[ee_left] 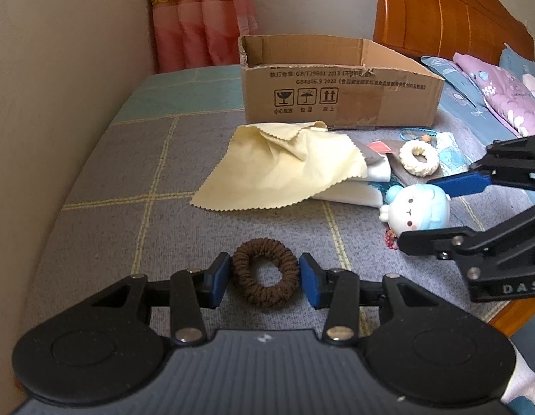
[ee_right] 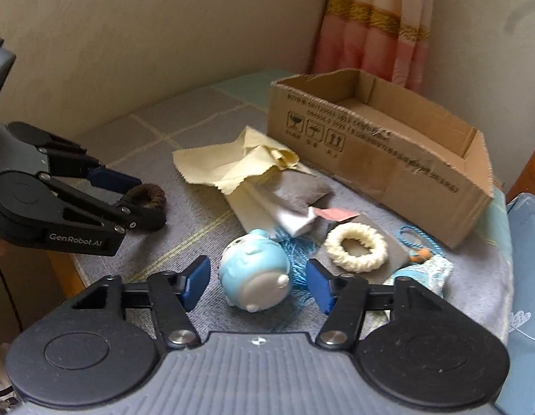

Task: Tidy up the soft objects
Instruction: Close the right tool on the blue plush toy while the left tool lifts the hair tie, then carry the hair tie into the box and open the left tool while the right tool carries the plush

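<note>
My left gripper (ee_left: 264, 275) sits low on the grey plaid bedspread (ee_left: 129, 180), jaws spread, blue pads flanking the brown scrunchie (ee_left: 264, 271) that lies flat on the cover; pads look right up against its sides but I can't tell if they press it. From the right wrist view that same gripper (ee_right: 134, 195) comes in from the left with the scrunchie (ee_right: 144, 196) between its fingers. My right gripper (ee_right: 257, 282) is also spread wide, pads either side of the blue-and-white plush toy (ee_right: 255, 271), clear gaps both sides, not gripping. Toy lies on its side on blue tassel threads (ee_right: 298, 269). Just beyond it a cream scrunchie (ee_right: 355, 247) rests on a grey cloth (ee_right: 393, 250). Pale yellow cloth (ee_left: 277, 166) is crumpled over folded white fabric (ee_left: 353, 195), between the scrunchies and the open cardboard box (ee_left: 340, 100). Box stands at the far side of the bed, near the pink curtain (ee_left: 198, 17). Wooden headboard (ee_left: 450, 10) and floral pillows (ee_left: 502, 93) to the right.
</note>
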Tool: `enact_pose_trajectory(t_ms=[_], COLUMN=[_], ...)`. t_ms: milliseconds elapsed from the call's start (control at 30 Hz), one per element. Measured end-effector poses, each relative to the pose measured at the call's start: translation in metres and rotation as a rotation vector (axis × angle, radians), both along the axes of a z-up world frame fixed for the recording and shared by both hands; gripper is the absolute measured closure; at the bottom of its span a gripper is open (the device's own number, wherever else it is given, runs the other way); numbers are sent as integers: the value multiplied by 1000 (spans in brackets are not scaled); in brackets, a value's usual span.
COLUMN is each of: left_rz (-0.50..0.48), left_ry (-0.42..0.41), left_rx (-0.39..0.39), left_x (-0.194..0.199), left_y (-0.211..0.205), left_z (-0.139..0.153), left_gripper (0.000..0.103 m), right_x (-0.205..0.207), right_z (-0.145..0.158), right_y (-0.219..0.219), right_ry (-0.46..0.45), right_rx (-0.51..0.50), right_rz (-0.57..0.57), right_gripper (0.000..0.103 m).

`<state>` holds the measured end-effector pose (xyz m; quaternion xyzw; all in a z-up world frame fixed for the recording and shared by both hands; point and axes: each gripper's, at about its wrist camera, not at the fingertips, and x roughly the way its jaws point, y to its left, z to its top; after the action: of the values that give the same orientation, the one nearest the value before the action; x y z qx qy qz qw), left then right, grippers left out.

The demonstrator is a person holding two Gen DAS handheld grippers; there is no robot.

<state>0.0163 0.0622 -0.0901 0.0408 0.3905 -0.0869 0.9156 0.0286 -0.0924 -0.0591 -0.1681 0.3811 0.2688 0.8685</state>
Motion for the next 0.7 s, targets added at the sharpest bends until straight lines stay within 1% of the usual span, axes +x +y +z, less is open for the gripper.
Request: enact_pose_trajectory(t_ms=[33,100,200,300,367,533,700], left_rz=[-2,-5,-14,-26,-36,-69,-116], left_ry=[1,3,3,11,16,27,8], left_rx=[-2,-6,2,0,9,24,21], left_x=[1,1,0,0,-1,-6,-10], left_y=[0,1,0,0,-1,-3,-5], left_z=[0,0,0,1,3,12,34], left_gripper=[58,58,58,62,68,69,69], right_x=[1,2,1,2,1,-2,-7], right_z=[-2,-4,-6,-7,-6,4,18], right_y=[0,1,3,5,4,-2,-12], right_ry=[7,15,19,20,22,11,3], right_rx=[1,6,-5,-12,-15,-8,7], right_rz=[0,4,0,-10,-17,-39,-55], right_gripper=[43,43,51,52,52,53,53])
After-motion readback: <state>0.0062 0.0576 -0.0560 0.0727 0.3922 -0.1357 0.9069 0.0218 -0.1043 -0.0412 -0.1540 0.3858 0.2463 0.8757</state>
